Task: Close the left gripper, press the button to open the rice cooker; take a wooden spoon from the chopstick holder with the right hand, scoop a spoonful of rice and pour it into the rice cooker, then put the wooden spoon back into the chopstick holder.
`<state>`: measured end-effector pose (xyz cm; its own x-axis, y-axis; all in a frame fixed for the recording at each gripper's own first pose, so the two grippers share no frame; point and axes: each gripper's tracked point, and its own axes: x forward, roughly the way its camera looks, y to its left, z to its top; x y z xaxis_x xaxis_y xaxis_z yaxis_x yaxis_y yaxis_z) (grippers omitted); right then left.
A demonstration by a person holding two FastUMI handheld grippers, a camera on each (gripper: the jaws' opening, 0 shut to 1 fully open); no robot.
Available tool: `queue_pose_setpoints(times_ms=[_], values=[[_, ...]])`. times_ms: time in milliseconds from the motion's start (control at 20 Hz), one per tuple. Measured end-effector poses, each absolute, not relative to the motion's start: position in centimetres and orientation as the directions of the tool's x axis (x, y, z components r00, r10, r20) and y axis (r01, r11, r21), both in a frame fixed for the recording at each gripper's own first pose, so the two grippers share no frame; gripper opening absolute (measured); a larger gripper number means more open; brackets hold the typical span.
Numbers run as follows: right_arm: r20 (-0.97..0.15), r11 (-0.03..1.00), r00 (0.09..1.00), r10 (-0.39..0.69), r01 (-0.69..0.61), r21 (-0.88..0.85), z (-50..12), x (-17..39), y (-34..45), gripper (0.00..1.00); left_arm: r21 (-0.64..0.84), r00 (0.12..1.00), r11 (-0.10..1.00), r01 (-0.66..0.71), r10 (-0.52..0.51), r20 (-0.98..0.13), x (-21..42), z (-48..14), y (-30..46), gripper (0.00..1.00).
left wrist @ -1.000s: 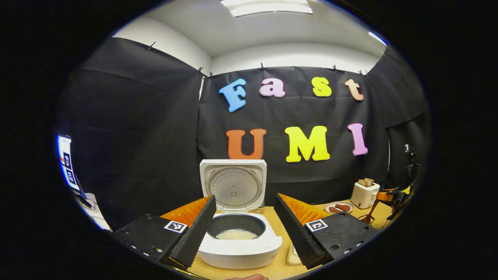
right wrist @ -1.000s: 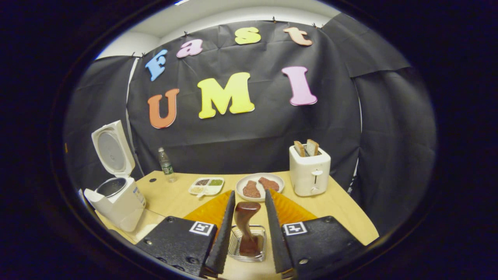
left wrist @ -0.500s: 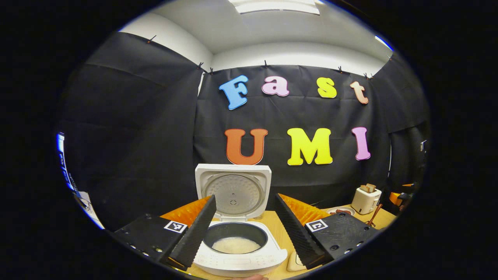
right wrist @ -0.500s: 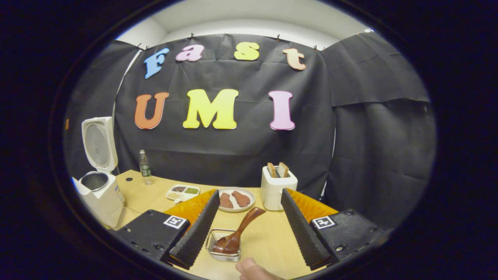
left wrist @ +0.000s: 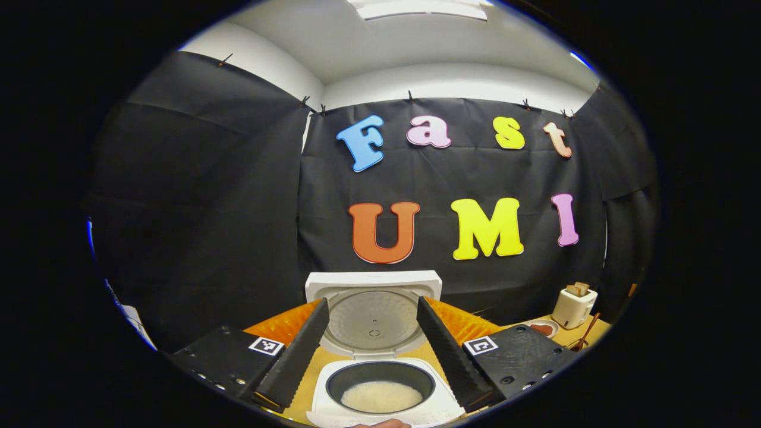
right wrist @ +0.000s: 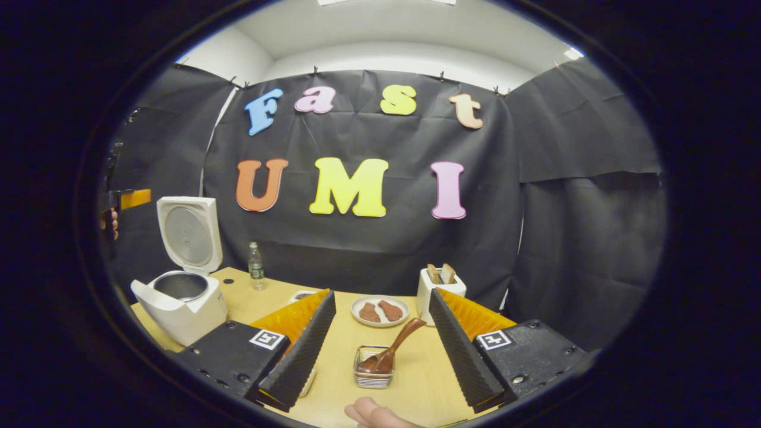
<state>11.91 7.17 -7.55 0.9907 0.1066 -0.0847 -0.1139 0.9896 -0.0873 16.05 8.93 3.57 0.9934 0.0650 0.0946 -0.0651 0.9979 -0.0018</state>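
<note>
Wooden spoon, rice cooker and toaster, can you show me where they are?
wooden spoon (right wrist: 397,349), right gripper view, on its handle.
rice cooker (right wrist: 181,312), right gripper view, on its white body.
toaster (right wrist: 439,292), right gripper view, on its front wall.

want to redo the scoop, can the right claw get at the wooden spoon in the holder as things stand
Probably yes. The right claw is open, and the wooden spoon leans in the chopstick holder straight ahead between its fingers, handle tilted up and right. Nothing stands between them on the table.
</note>
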Motion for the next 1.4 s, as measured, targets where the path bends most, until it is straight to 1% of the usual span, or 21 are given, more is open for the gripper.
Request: queue_pose_setpoints(times_ms=[100,250,350,400,500,550,700,800,900,950,1000,1100,1250,1300,1350,1400], values=[[-0.087,0.988,0.991,0.106,-0.115,-0.102,-7.2,10.9,7.0,1.0,0.012,0.993,0.999,-0.05,0.048,0.109,17.3,4.5,9.6,0.94],[-0.08,0.988,0.989,0.122,-0.129,-0.087,-6.4,9.9,7.0,1.0,0.013,0.993,0.999,-0.053,0.051,0.104,20.0,5.7,11.2,0.94],[-0.093,0.988,0.986,0.137,-0.143,-0.052,-6.6,9.8,6.9,1.0,0.004,0.993,0.998,-0.068,0.068,0.098,22.2,6.4,12.0,0.94],[-0.092,0.989,0.986,0.14,-0.144,-0.034,-6.4,9.8,6.7,1.0,0.015,0.99,0.995,-0.097,0.095,0.105,23.2,6.9,12.6,0.94],[-0.084,0.991,0.988,0.129,-0.131,-0.012,-6.3,9.9,5.9,1.0,0.036,0.987,0.992,-0.123,0.118,0.113,25.5,7.5,13.2,0.94],[-0.08,0.992,0.989,0.123,-0.124,-0.004,-6.2,9.9,5.5,1.0,0.036,0.988,0.992,-0.119,0.114,0.105,26.5,7.6,12.9,0.93],[-0.025,0.991,0.994,0.109,-0.107,0.076,-5.0,9.9,4.4,1.0,0.005,0.993,0.997,-0.075,0.074,0.09,29.1,7.4,11.3,0.93],[-0.02,0.988,0.994,0.111,-0.108,0.109,-5.1,9.8,4.3,1.0,-0.025,0.995,0.998,-0.06,0.062,0.077,30.9,7.1,10.8,0.94],[-0.024,0.988,0.995,0.095,-0.091,0.121,-5.3,9.9,3.6,1.0,-0.043,0.993,0.998,-0.055,0.059,0.103,32.4,7.8,10.4,0.94],[-0.018,0.987,0.996,0.089,-0.086,0.137,-5.1,9.8,3.4,1.0,-0.037,0.994,0.999,-0.037,0.04,0.102,33.2,7.7,9.9,0.93],[-0.016,0.985,0.996,0.086,-0.082,0.149,-5.1,9.6,3.2,1.0,-0.033,0.994,0.999,-0.041,0.044,0.102,33.9,7.6,9.9,0.94],[-0.013,0.986,0.998,0.068,-0.065,0.156,-5.0,9.3,2.4,1.0,-0.034,0.996,0.998,-0.05,0.052,0.072,35.5,6.8,10.2,0.94],[-0.009,0.987,0.999,0.032,-0.031,0.155,-4.9,8.6,1.2,1.0,-0.011,0.995,0.995,-0.101,0.101,0.028,36.8,5.5,11.8,0.94],[-0.004,0.987,1.0,0.02,-0.019,0.161,-4.8,8.2,0.8,0.98,-0.03,0.995,0.995,-0.097,0.097,-0.004,37.3,4.5,12.1,0.94],[0.003,0.985,1.0,0.009,-0.01,0.171,-4.4,8.0,0.5,1.0,-0.042,0.995,0.995,-0.088,0.086,-0.055,37.4,3.4,11.9,0.94],[0.002,0.984,1.0,0.008,-0.008,0.178,-4.6,7.6,0.5,1.0,-0.032,0.993,0.995,-0.095,0.092,-0.08,37.6,2.5,12.2,0.94]])
